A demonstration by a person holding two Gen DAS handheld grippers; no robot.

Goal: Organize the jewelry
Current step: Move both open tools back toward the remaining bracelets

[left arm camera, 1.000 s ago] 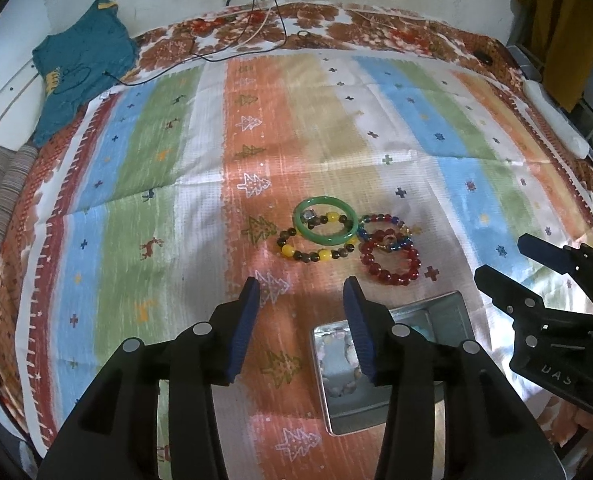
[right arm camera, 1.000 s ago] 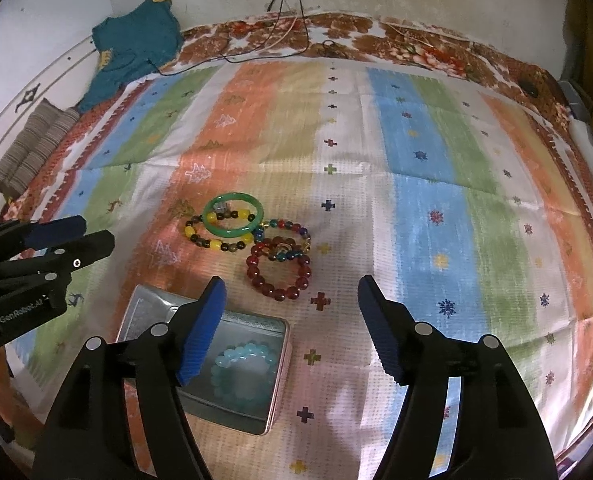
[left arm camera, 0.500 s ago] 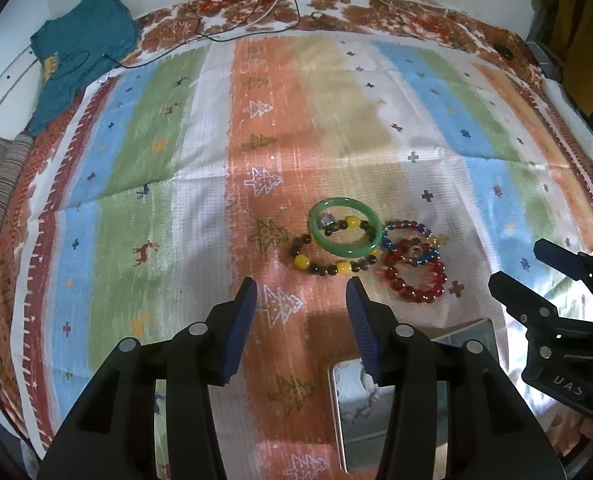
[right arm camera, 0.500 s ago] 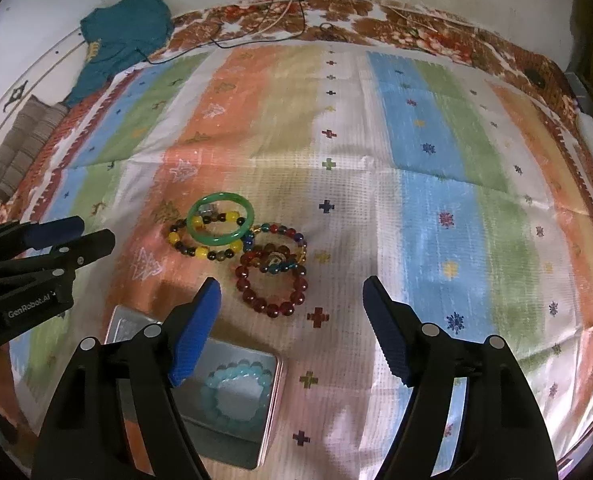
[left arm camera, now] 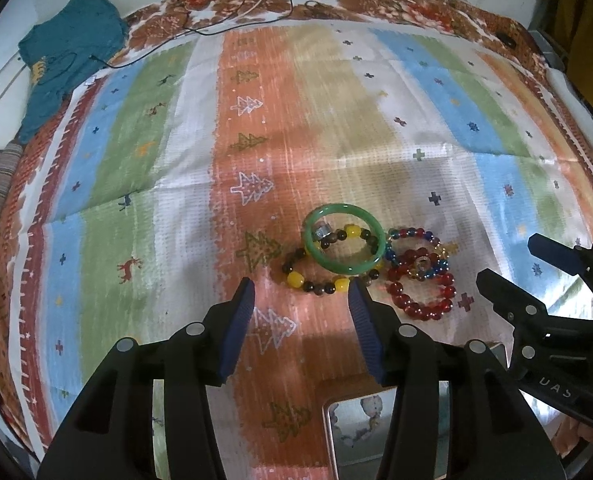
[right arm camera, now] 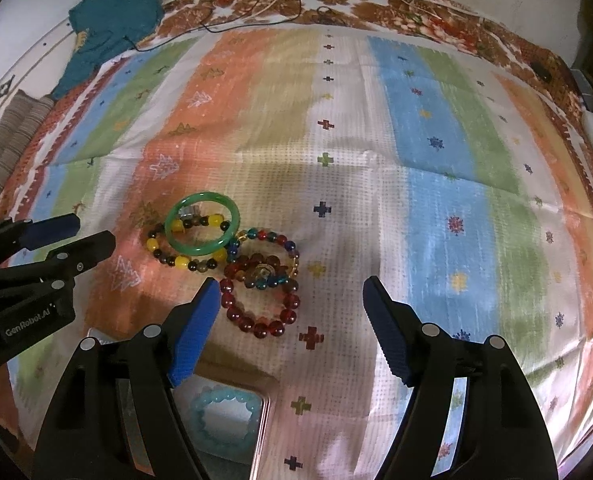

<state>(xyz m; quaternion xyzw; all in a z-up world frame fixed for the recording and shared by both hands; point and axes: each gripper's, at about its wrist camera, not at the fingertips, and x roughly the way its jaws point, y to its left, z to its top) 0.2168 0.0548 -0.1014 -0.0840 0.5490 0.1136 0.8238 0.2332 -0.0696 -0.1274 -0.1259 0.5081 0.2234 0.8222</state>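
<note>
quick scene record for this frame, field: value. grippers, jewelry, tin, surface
left gripper: open, empty, over the cloth short of the pile
right gripper: open, empty, near the red bracelet
green bangle: lies on the yellow-brown bracelet
multicolor bracelet: overlaps the red bracelet
ring: inside the bangle
tin: open, holds a pale blue bracelet
surface: striped cloth

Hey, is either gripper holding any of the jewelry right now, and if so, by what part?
Neither. The left gripper and right gripper are both open and empty; the green bangle and red bead bracelet lie on the cloth.
</note>
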